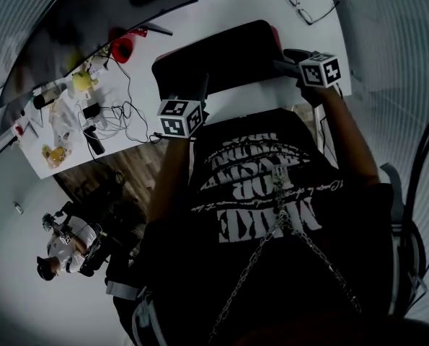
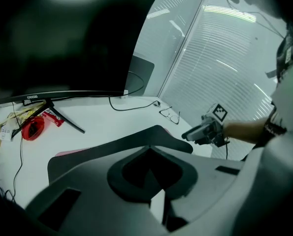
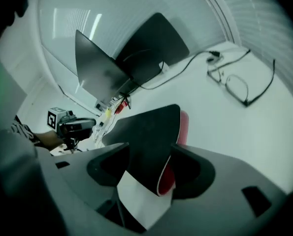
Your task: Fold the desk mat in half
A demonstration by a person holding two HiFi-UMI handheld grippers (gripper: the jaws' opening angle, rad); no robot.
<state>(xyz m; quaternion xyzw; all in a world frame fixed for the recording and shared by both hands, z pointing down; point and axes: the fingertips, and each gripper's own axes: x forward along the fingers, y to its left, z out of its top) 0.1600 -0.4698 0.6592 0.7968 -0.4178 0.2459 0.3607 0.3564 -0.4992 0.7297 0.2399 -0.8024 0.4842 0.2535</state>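
Hiding the desk mat's [image 1: 221, 56] near edge is the person's shirt [image 1: 272, 193]; right gripper [image 3: 145, 173] gapes round a corner, left gripper [image 2: 153, 176] closed, glasses [image 3: 240, 85] beyond.

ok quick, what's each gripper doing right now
Left gripper: closed, apparently pinching the desk mat at its edge.
Right gripper: open; the desk mat's edge lies between its jaws, not gripped.

My left gripper [image 1: 192, 89] is at the black desk mat's [image 1: 221, 49] near left corner, my right gripper [image 1: 290, 58] at its near right. Glasses [image 1: 309, 4] lie beyond on the white desk [image 1: 228, 2].
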